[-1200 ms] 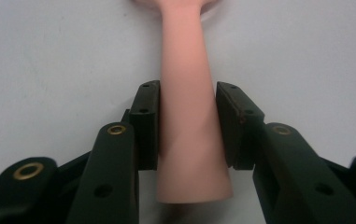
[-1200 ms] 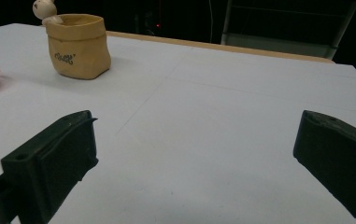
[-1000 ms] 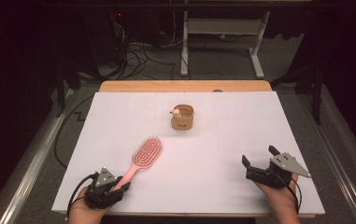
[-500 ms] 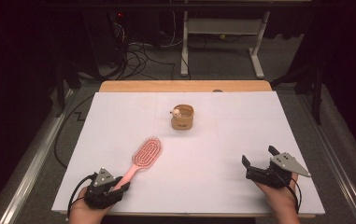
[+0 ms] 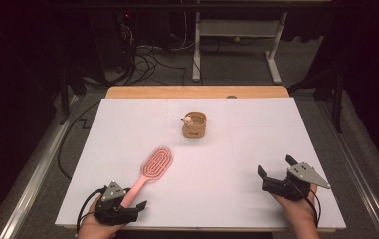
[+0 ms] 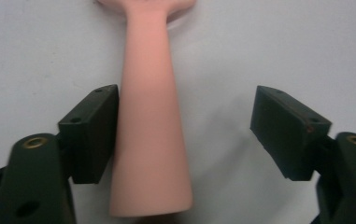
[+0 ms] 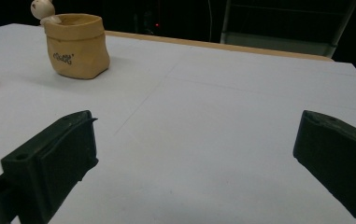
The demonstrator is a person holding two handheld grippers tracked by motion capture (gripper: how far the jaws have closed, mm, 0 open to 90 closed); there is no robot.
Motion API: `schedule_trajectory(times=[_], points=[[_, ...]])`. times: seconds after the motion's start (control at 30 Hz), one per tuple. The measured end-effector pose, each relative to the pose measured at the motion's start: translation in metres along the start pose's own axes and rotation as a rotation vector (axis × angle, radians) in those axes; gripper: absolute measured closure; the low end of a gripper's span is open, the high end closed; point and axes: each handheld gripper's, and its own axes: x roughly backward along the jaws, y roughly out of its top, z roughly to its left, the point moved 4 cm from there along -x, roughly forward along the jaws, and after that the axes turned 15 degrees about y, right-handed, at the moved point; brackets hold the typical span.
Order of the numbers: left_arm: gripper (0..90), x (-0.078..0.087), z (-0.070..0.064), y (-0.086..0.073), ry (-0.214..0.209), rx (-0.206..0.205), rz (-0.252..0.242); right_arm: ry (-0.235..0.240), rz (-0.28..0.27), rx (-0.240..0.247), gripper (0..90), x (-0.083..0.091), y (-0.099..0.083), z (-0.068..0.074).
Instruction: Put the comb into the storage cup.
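The pink brush (image 5: 152,169) lay flat on the white worktop (image 5: 236,164), near and left of centre, its oval head pointing far and slightly right and its handle running back toward the near left corner. The left gripper (image 5: 127,204) sat low at the handle's end with its fingers (image 6: 89,133) spread wide: in the left gripper view one finger lay against or just beside one side of the handle, while the other stood well apart from it, with bare worktop between. So the handle was straddled but not clamped. The right gripper (image 5: 272,175) rested near the right edge of the worktop, well apart from the brush, its fingers (image 7: 54,158) also wide open and holding nothing. Farther off, near the middle of the worktop, stood a small tan pot (image 5: 195,125) with a little figure (image 5: 187,119) at its rim; it was upright and untouched. The step in hand looked like the grasp of the brush by its handle, not yet done. The next move would call for the left fingers to be centred on the handle, so that both pads meet it squarely, then closed firmly before any lift; with one finger so much nearer than the other, closing as they stood might push the handle sideways and turn the brush on the smooth sheet
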Motion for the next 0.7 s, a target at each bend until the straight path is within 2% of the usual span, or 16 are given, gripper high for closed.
schedule_trajectory(times=[0.07, 0.13, 0.23, 0.3, 0.33, 0.53, 0.63, 0.67, 0.7], points=[[22.8, 0.0, 0.0, 0.0, -0.005, -0.017, 0.002, 0.0, -0.001, 0.003, 0.3, 0.0, 0.0, 0.0], [22.2, 0.001, 0.0, 0.001, -0.028, -0.009, -0.004, 0.0, -0.003, 0.002, 0.3, 0.0, 0.001, 0.0], [21.9, 0.002, 0.001, 0.002, -0.04, -0.006, -0.012, 0.0, -0.005, 0.002, 0.3, 0.001, 0.001, 0.0], [20.2, 0.003, 0.001, 0.004, -0.027, -0.008, -0.031, 0.001, -0.006, 0.005, 0.3, 0.001, 0.001, 0.0], [15.2, 0.003, 0.002, 0.005, 0.015, -0.013, -0.04, 0.001, -0.006, 0.004, 0.3, 0.001, 0.001, 0.0], [7.8, 0.001, 0.007, 0.007, 0.005, -0.004, -0.038, -0.003, -0.007, 0.006, 0.3, 0.001, 0.001, 0.0], [2.3, 0.002, 0.012, 0.009, 0.011, 0.005, -0.055, -0.004, -0.007, 0.004, 0.3, 0.001, 0.001, -0.001], [0.0, 0.003, 0.015, 0.012, 0.031, -0.012, -0.059, -0.005, -0.006, 0.003, 0.3, 0.001, 0.001, 0.0], [0.0, 0.003, 0.015, 0.012, 0.031, -0.012, -0.059, -0.005, -0.006, 0.003, 0.3, 0.001, 0.001, 0.0]])
